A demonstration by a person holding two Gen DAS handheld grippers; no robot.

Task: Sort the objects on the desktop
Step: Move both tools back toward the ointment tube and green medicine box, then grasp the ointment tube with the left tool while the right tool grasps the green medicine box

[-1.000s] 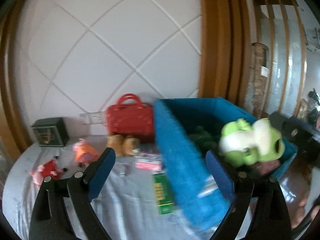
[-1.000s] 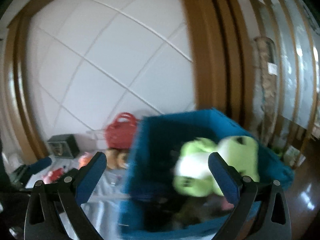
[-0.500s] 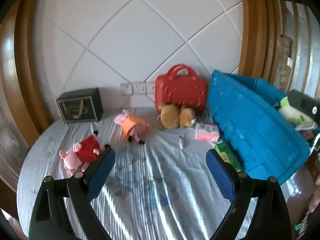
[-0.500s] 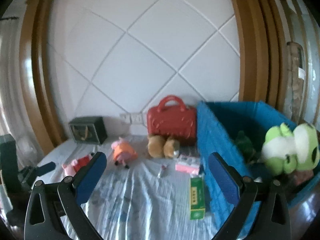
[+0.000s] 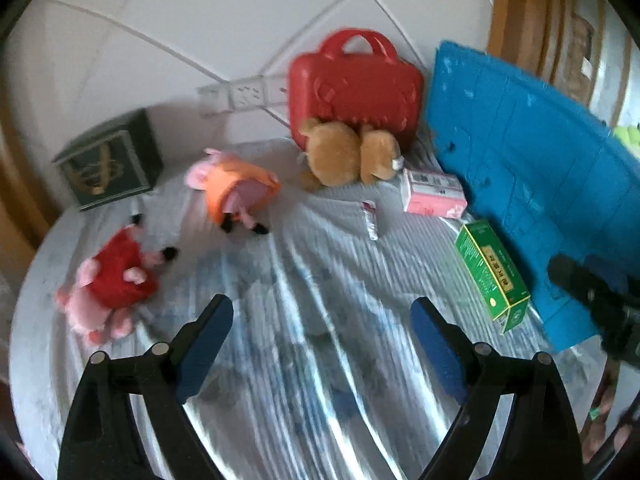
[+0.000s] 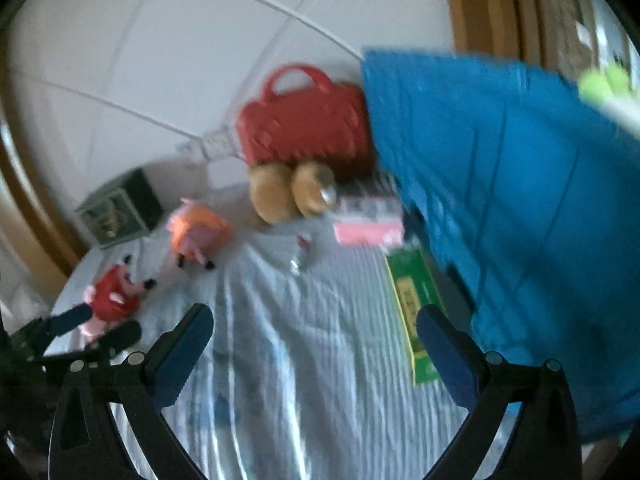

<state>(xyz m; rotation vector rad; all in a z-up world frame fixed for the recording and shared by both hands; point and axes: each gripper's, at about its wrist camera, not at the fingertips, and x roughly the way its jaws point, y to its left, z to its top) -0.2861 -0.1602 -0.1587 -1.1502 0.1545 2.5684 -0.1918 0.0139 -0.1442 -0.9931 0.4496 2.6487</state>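
Both claws (image 5: 320, 332) (image 6: 314, 334) agape and empty above striped cloth (image 5: 320, 280), blue bin (image 5: 540, 184) rightward, blurry green box (image 5: 492, 272) alongside.

Green box (image 5: 491, 271) — yellow label with characters (too blurred to read).

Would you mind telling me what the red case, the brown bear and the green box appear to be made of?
The red case looks like hard moulded plastic: smooth, slightly glossy, with a rigid handle and embossed straps. The brown bear seems soft plush, its surface fuzzy and matte. The green box is probably printed cardboard: sharp folded edges and flat panels with gold lettering.
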